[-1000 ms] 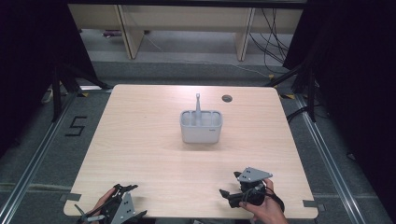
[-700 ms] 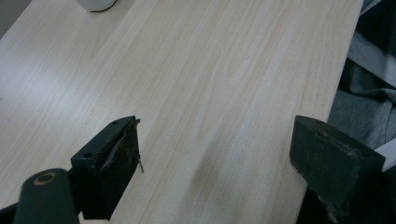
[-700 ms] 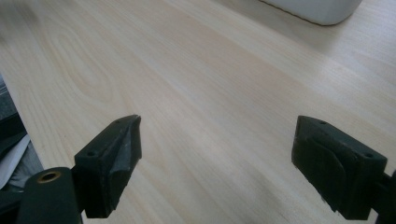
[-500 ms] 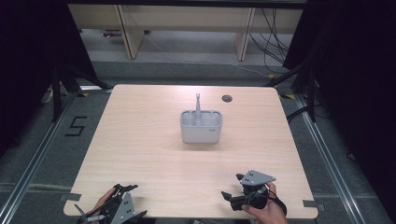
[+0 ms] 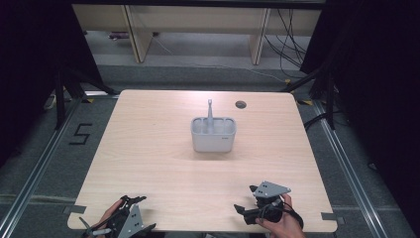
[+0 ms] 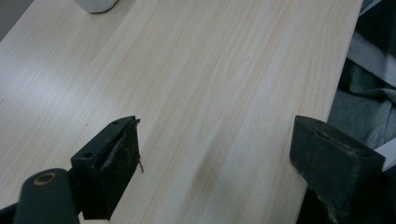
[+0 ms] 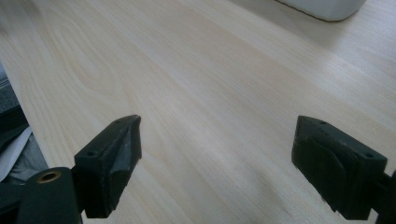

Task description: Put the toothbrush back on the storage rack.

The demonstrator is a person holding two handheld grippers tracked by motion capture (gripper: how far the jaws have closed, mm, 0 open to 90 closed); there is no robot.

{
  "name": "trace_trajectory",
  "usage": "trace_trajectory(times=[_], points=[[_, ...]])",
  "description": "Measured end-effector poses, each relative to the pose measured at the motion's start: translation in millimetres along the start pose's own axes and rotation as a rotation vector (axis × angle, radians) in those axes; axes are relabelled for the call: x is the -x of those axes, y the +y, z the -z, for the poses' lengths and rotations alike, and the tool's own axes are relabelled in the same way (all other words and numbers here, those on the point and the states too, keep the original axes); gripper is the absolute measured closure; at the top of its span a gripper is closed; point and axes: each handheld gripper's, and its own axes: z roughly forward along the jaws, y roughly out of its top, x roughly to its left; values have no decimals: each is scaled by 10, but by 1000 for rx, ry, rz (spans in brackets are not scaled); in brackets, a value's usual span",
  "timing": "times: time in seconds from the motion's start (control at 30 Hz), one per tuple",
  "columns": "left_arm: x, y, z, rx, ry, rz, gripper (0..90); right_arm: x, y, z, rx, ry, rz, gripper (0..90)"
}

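A white holder stands near the middle of the light wooden table, with a grey utensil handle sticking up from it. Its base shows at the top of the left gripper view and of the right gripper view. My left gripper rests at the table's front left edge, held by a hand, jaws wide apart over bare wood. My right gripper sits at the front right in a hand, also open with nothing between its jaws.
A small round hole lies in the table's far right part. Beyond the table stand wooden furniture legs and cables on the floor. A "5" mark is taped on the floor at left. Grey cloth shows past the table edge.
The right gripper has drawn back slightly toward the table's front edge. The left gripper has stayed in place.
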Motion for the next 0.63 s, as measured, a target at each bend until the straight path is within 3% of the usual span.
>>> trace_trajectory(times=[0.3, 0.4, 0.63], points=[[0, 1, 0, 0, 0, -1, 155, -7, 0, -2, -11, 2, -5, 169], [0, 1, 0, 0, 0, 0, 155, 4, 0, -16, -4, 9, 13, 169], [4, -4, -7, 10, 5, 4, 155, -1, -1, -11, -8, 10, -7, 170]])
